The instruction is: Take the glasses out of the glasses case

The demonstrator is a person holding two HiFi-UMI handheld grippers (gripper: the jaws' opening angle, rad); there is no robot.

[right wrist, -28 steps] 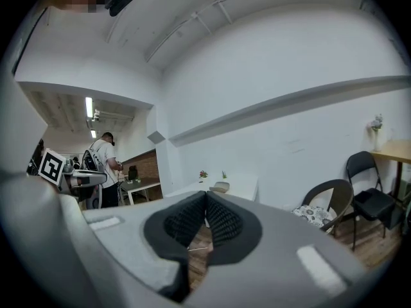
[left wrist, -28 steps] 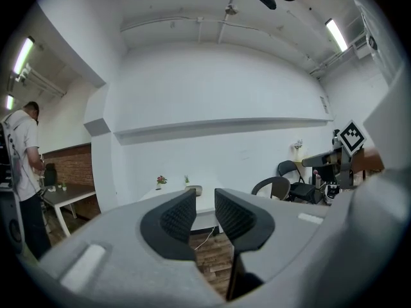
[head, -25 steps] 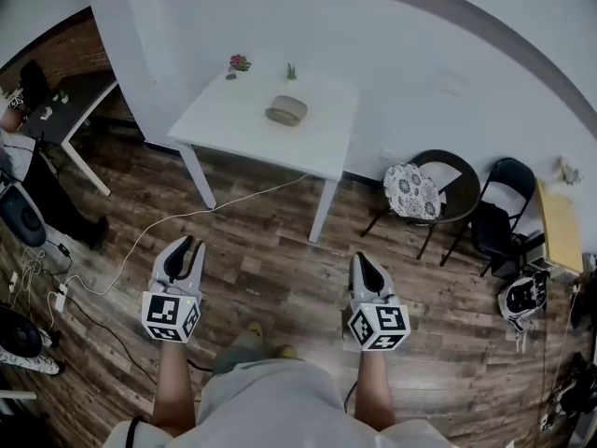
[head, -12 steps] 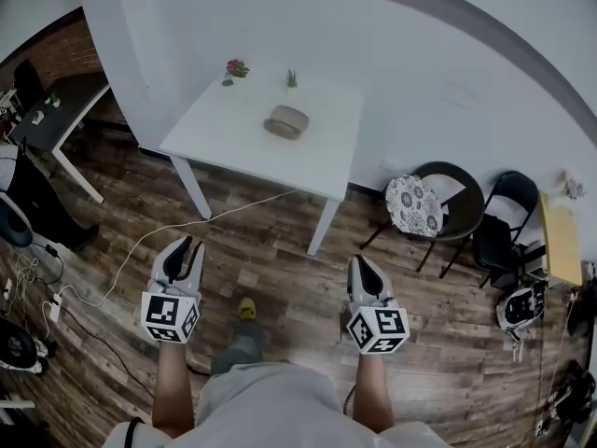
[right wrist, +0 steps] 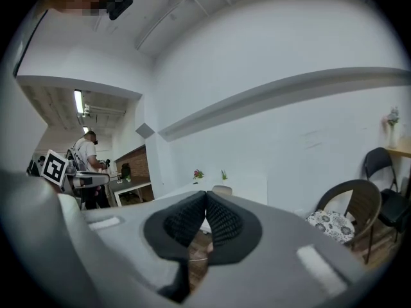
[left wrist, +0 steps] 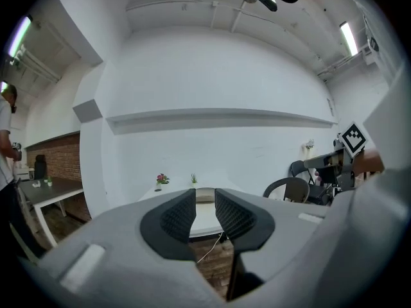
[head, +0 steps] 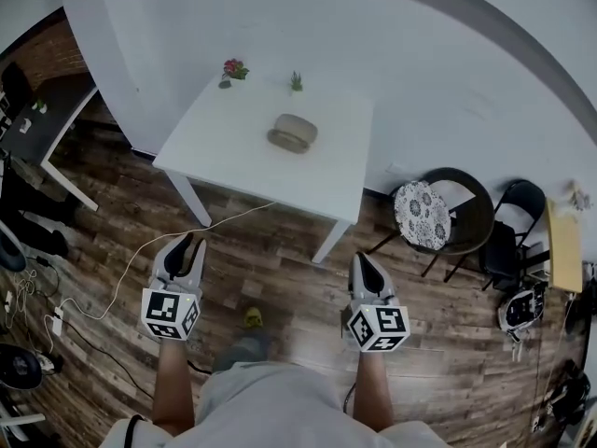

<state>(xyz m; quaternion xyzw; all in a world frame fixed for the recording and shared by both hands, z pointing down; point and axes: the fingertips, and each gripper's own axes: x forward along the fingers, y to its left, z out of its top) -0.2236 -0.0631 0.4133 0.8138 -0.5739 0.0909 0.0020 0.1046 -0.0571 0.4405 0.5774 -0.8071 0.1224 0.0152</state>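
A closed beige glasses case (head: 292, 133) lies near the middle of a white table (head: 233, 149), far ahead of both grippers. My left gripper (head: 186, 244) hangs over the wood floor short of the table, open by a narrow gap with nothing in it. Through that gap in the left gripper view (left wrist: 205, 195) the table top (left wrist: 204, 221) shows. My right gripper (head: 363, 260) is level with it to the right, shut and empty. In the right gripper view (right wrist: 206, 195) the case (right wrist: 221, 189) shows small just above the jaws.
Two small potted plants (head: 233, 67) (head: 296, 81) stand at the table's far edge. A round chair with a patterned cushion (head: 418, 215) and a black folding chair (head: 511, 230) stand to the right. A white cable (head: 140, 255) trails across the floor. A dark desk (head: 42, 119) and a person (right wrist: 86, 151) are on the left.
The table and case have slid lower and nearer in the head view as I walk toward them. Both grippers keep the same pose and jaw state.
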